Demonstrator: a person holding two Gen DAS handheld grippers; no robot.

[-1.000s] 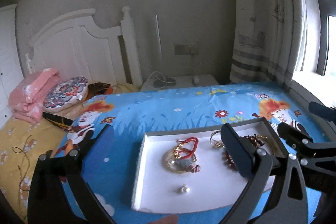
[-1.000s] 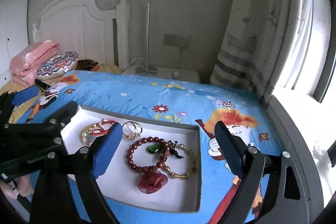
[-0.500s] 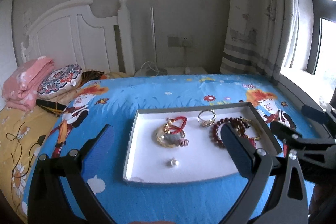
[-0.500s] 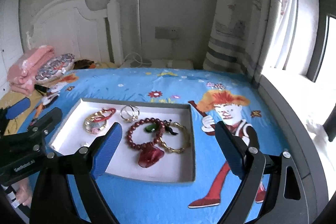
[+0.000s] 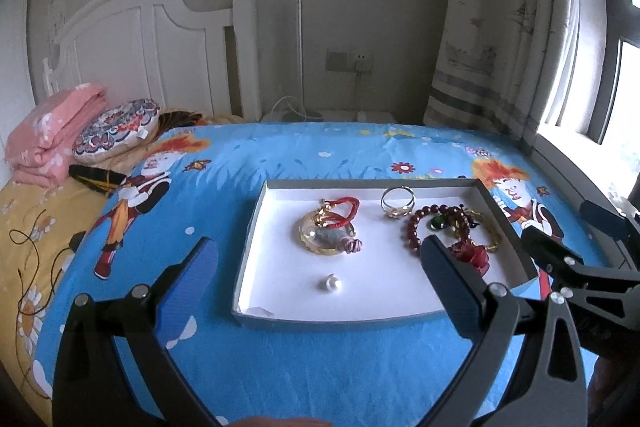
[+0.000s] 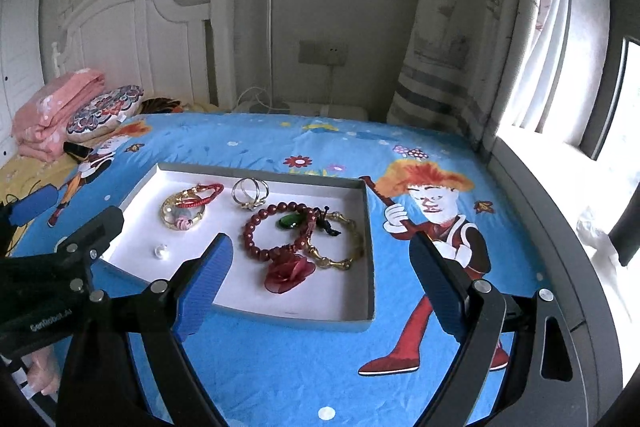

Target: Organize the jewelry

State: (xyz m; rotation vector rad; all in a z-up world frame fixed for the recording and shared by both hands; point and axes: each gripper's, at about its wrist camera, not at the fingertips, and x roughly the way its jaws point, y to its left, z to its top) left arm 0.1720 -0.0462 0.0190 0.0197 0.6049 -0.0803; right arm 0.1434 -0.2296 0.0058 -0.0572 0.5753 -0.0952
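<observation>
A shallow white tray [image 5: 372, 183] [image 6: 370, 247] lies on the blue cartoon bedsheet. It holds a gold bangle with a red cord [image 5: 344, 211] [image 6: 200, 199], joined rings [image 5: 396, 203] [image 6: 250, 193], a dark red bead bracelet [image 5: 416, 227] [image 6: 252, 239], a gold bamboo bangle [image 6: 348, 255], a red fabric flower [image 6: 288, 273] and a loose pearl [image 5: 330, 283] [image 6: 161, 251]. My left gripper [image 5: 316, 251] hovers open near the tray's front left. My right gripper [image 6: 320, 243] is open by the tray's right front corner. Neither touches anything.
A folded pink blanket [image 5: 52, 131] and a round patterned cushion [image 5: 116, 131] lie by the white headboard [image 5: 160, 39]. A thin black cable [image 5: 36, 267] runs over the yellow sheet at left. A striped curtain [image 5: 492, 47] and the window sill bound the bed on the right.
The tray now sits higher and more level in both views as both grippers shifted and tipped slightly. The jewelry has not moved and both jaws stand as wide as before.
</observation>
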